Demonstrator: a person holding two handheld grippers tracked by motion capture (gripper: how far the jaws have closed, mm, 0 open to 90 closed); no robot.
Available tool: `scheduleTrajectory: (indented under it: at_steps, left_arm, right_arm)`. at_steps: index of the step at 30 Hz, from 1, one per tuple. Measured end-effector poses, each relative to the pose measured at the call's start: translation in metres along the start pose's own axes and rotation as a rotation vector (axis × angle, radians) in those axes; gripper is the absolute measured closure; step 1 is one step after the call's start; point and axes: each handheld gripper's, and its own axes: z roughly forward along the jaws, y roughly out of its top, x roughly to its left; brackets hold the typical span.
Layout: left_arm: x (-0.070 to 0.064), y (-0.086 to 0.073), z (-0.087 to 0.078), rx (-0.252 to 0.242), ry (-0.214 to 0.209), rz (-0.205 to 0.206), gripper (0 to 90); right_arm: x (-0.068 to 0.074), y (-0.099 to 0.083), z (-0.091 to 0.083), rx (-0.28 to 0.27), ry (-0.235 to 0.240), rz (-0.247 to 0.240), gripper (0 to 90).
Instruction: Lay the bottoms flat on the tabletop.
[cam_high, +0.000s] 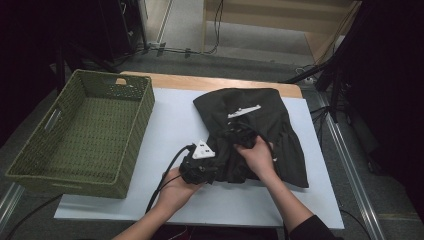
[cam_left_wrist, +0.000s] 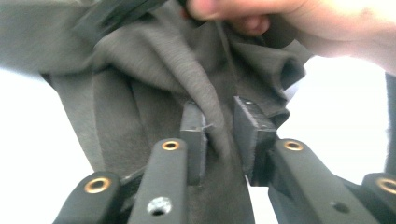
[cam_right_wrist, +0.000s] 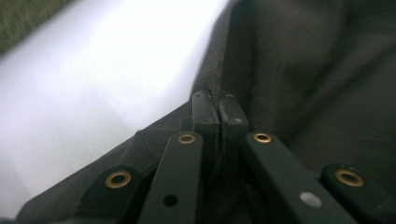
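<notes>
The black garment (cam_high: 260, 135) lies on the white bench (cam_high: 170, 130), to the right of the middle. Its far part is spread flat and its right side shows soft pleats. The near left edge is bunched into thick folds and lifted a little. In the left gripper view the cloth (cam_left_wrist: 154, 93) looks dark grey, soft and wrinkled.

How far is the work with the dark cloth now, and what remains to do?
Done: the dark garment lies spread on the white table, partly bunched. In hand: the right gripper is shut on an edge of it; the left gripper has a fold between its open jaws. Left, probably: finishing the fold and putting it into the green basket, which holds nothing yet.
</notes>
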Motion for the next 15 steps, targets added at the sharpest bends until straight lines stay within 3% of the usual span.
scheduleTrajectory:
  at_steps: [5, 10, 15]
  left_arm:
    - [0.009, 0.004, -0.019, -0.071, -0.035, -0.013, 60.8]
    - [0.018, 0.004, -0.022, -0.054, 0.005, -0.014, 59.5]
    - [0.028, 0.002, -0.021, -0.047, 0.009, -0.035, 54.0]
  right_arm:
    - [-0.031, -0.008, -0.033, -0.069, -0.021, 0.079, 86.1]
    - [-0.052, -0.018, -0.052, -0.1, -0.059, 0.127, 86.1]
    - [-0.072, -0.025, -0.069, -0.131, -0.081, 0.179, 86.2]
